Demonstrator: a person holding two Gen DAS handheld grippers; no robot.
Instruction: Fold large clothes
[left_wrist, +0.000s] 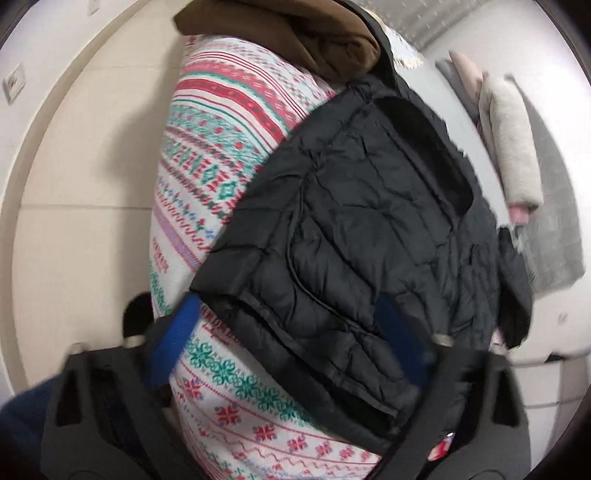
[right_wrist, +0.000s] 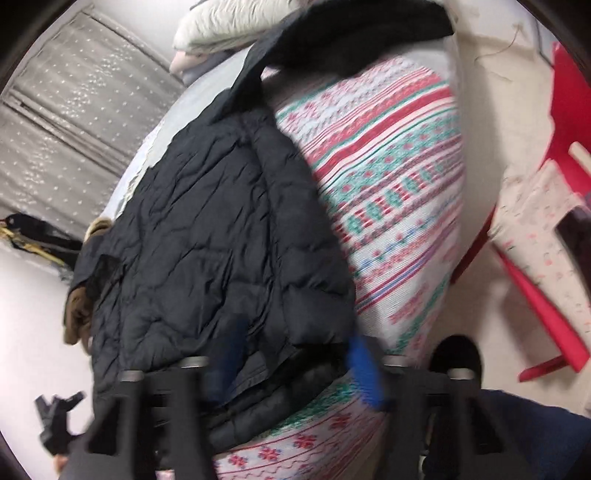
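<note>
Black quilted fabric filled the middle of both views: a puffer jacket lay spread over a surface draped with a patterned cloth of red, green and white bands. The jacket's hem reached the near edge of that cloth, and its far part ran up toward a brown garment bunched at the far end. Pale folded clothes sat well apart from it, on the right in the left wrist view.

The left tongs stood spread wide, one blue finger over the bare cloth and the other behind the jacket's hem, with the hem's corner lying between them; no pinch showed.

The right tongs hovered at the jacket's lower edge, their blue fingertips smeared by motion. The gap looked narrower, with the hem between the fingers, but I could not tell whether they were pressing on it. A red chair stood beside the surface on the right.
</note>
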